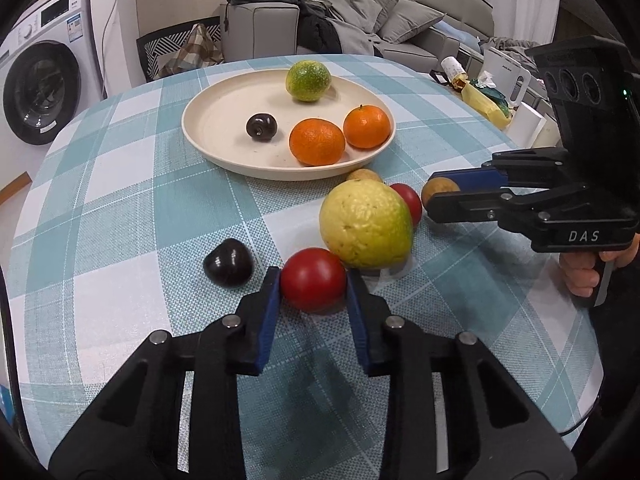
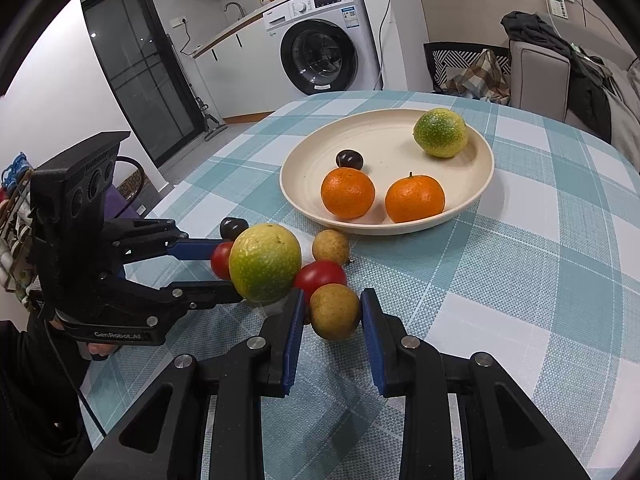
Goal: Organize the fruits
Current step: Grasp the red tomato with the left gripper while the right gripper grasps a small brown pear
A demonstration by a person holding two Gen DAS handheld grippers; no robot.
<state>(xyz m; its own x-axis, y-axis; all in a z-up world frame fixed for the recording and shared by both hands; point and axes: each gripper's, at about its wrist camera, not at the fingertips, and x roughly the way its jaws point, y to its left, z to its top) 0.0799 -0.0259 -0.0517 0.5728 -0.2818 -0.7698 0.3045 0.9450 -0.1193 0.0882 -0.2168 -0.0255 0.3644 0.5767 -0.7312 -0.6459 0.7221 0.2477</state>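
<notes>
A cream plate (image 1: pixel 208 128) (image 2: pixel 384 128) holds a green citrus (image 1: pixel 308 81), two oranges (image 1: pixel 317 142) (image 1: pixel 366 127) and a dark plum (image 1: pixel 261 125). On the checked cloth lie a yellow-green citrus (image 1: pixel 366 224) (image 2: pixel 265 263), two red tomatoes, two brown fruits and a dark plum (image 1: pixel 229 267). My left gripper (image 1: pixel 313 280) has its pads against both sides of a red tomato (image 1: pixel 313 279). My right gripper (image 2: pixel 331 312) (image 1: pixel 434 194) has its pads beside a brown fruit (image 2: pixel 334 311) (image 1: pixel 439 189); touching or not, I cannot tell.
The round table's edge curves near on both sides. A second tomato (image 2: pixel 320 276) and brown fruit (image 2: pixel 331 246) sit close behind the right gripper. A washing machine (image 2: pixel 320 40), a chair and a sofa (image 1: pixel 360 20) stand beyond the table.
</notes>
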